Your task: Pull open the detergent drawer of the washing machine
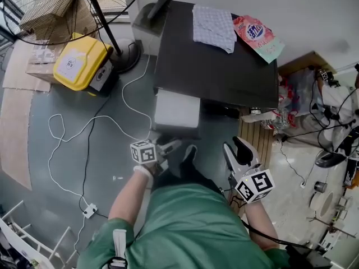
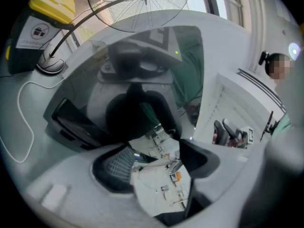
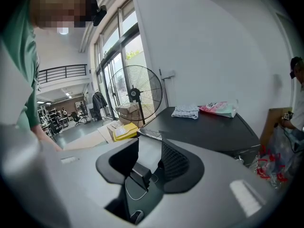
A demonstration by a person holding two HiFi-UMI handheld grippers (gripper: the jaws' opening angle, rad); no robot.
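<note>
At the washer's front edge, the left hand-held gripper [image 1: 170, 147] is hovering level with its jaws standing wide apart; nothing is being pinched between the pads. Just ahead of it, the detergent drawer [image 1: 177, 110] is sticking out from the left corner of the washing machine [image 1: 219, 60] as a pale box. I am reading this as already pulled open, or nearly so. Whether the jaw tips are touching the drawer front: cannot tell.

The right hand-held gripper [image 3: 148, 161] is idling off to the right, jaws also parted and empty, well apart from the drawer.

On the dark lid, a checked cloth [image 1: 213, 27] and a pink detergent bag [image 1: 259, 35] are lying near the back. A white cable [image 1: 84, 128] is trailing across the floor to the left.

Risks, as judged:
- With the pads closing on nothing, a further pull is likely slipping off the smooth front.
- A forward nudge is pushing the drawer back in.
- Overpulling is risking the drawer leaving its rails.
- The cable is lying near the feet, a snag hazard.
</note>
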